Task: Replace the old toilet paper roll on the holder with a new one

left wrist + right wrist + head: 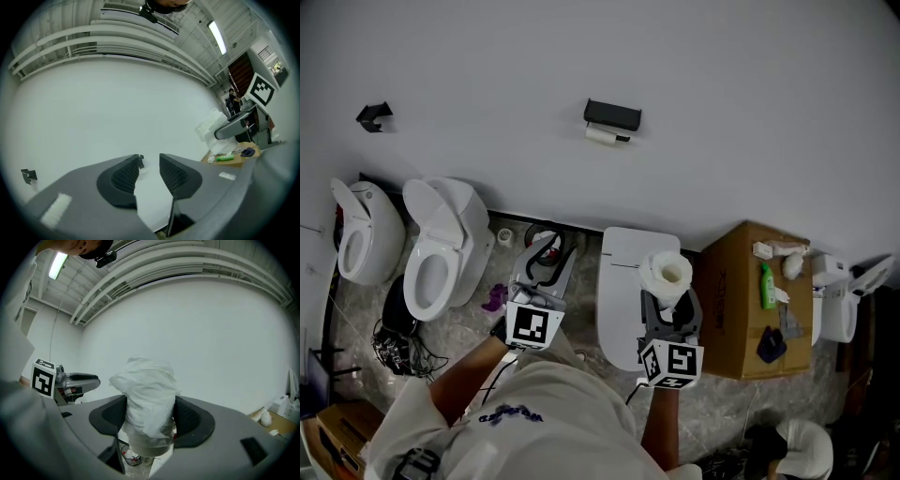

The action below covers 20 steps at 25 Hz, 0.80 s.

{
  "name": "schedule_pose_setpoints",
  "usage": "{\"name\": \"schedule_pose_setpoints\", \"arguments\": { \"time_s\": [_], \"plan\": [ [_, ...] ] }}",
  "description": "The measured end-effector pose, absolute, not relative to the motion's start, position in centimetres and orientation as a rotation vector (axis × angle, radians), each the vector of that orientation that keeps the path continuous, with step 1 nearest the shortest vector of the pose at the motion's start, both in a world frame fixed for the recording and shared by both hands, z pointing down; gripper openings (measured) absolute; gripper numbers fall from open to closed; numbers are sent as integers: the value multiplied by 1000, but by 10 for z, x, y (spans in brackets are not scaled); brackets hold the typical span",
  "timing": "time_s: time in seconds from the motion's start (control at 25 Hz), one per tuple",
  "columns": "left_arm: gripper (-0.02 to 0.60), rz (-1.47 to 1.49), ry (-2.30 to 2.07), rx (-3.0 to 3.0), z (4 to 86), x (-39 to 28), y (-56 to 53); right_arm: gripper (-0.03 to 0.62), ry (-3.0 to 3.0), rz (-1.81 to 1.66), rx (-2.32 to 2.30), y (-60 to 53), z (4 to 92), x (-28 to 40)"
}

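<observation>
One roll (664, 274): we're clamping it w/ right hand-held gripper (150, 411), left hand-held gripper (150, 160) gaping empty; prob. best squeezing lightly, approaching far holder (612, 115) level.

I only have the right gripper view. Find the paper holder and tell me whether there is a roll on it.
Observer: The head view shows the black holder on the wall, ahead of both grippers. A white roll sits at its underside.
Operator: Now check the left gripper's jaws.
Observer: The left gripper has its jaws apart with nothing between them.
Operator: Say what lies under my roll.
Observer: In the head view, the toilet paper roll clamped in the right gripper is over what looks like a closed white toilet.
</observation>
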<state>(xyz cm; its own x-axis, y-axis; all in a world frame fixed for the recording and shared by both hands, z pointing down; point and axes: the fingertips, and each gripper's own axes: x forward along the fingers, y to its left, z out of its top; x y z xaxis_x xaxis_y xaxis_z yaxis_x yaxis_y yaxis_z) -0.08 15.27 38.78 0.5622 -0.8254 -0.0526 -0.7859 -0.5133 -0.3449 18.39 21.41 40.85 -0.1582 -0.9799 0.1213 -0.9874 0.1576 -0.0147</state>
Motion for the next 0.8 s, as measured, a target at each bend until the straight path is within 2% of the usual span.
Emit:
{"name": "schedule_pose_setpoints", "arguments": {
  "time_s": [0.4, 0.8],
  "plan": [
    [274, -87, 1374, -2522, 387, 11, 155, 295, -2358, 167, 1929, 209, 418, 186],
    [334, -140, 1395, -2515, 388, 8, 143, 295, -2381, 180, 1880, 187, 415, 185]
  ]
}}
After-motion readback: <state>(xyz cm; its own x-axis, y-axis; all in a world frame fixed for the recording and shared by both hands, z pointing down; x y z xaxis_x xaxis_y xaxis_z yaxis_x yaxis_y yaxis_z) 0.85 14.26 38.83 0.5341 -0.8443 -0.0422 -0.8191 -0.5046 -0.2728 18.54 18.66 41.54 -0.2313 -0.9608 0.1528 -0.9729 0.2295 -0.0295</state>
